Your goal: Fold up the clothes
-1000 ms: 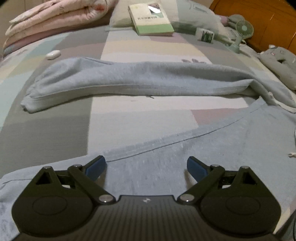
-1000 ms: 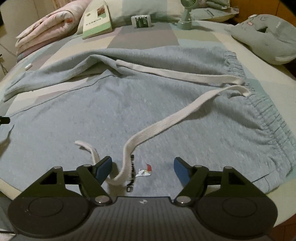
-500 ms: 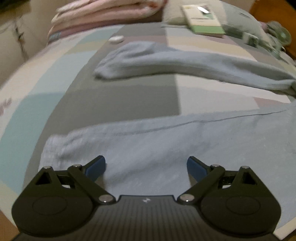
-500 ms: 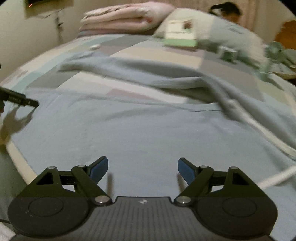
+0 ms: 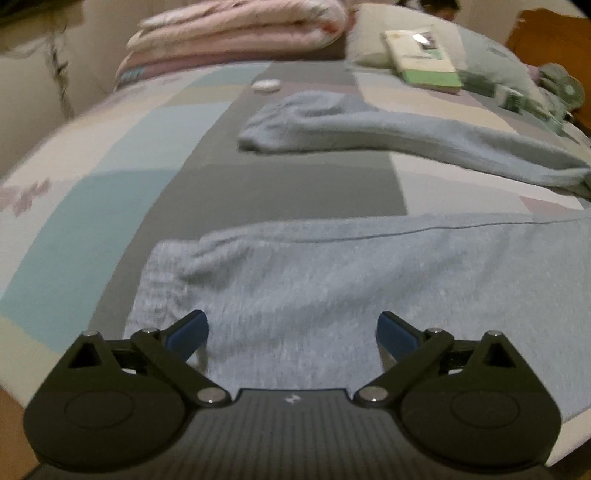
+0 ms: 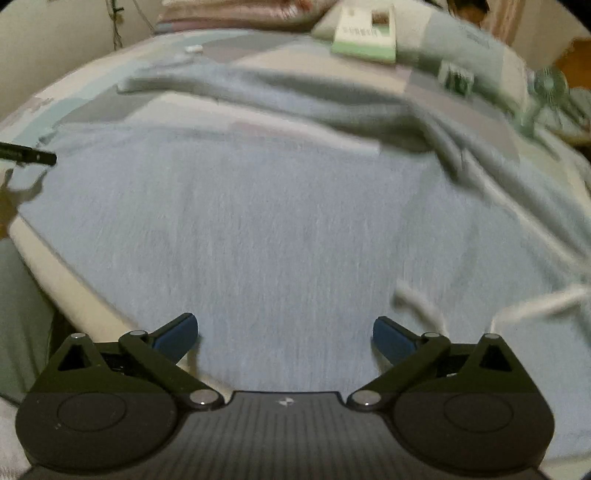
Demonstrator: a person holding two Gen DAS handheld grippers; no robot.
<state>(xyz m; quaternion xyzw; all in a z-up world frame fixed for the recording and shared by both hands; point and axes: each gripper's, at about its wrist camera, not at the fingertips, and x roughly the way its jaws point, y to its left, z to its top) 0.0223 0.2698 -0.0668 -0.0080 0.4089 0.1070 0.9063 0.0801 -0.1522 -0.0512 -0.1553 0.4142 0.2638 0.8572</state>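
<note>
Light blue sweatpants (image 5: 332, 280) lie spread on a patchwork bed. The near leg ends in a ribbed cuff (image 5: 159, 284) just ahead of my left gripper (image 5: 291, 332), which hovers open over that cuff end with nothing between its fingers. The far leg (image 5: 369, 129) stretches across the bed behind. In the right wrist view the near leg (image 6: 277, 229) fills the middle, and my right gripper (image 6: 284, 338) stands open over its near edge. A white drawstring (image 6: 517, 306) lies at the right. The tip of the left gripper (image 6: 33, 157) shows at the left edge.
Folded pink quilts (image 5: 236, 33) are stacked at the head of the bed. A green-and-white book (image 5: 421, 59) lies on a pillow, a small fan (image 5: 565, 88) stands at the right, and a white small object (image 5: 266, 85) lies past the far leg. The bed edge (image 6: 66, 273) runs near left.
Both grippers have swung left along the near leg. The left one now looks over the cuff end; the right one left the waistband and drawstring for the middle of the leg. Both stay open.
</note>
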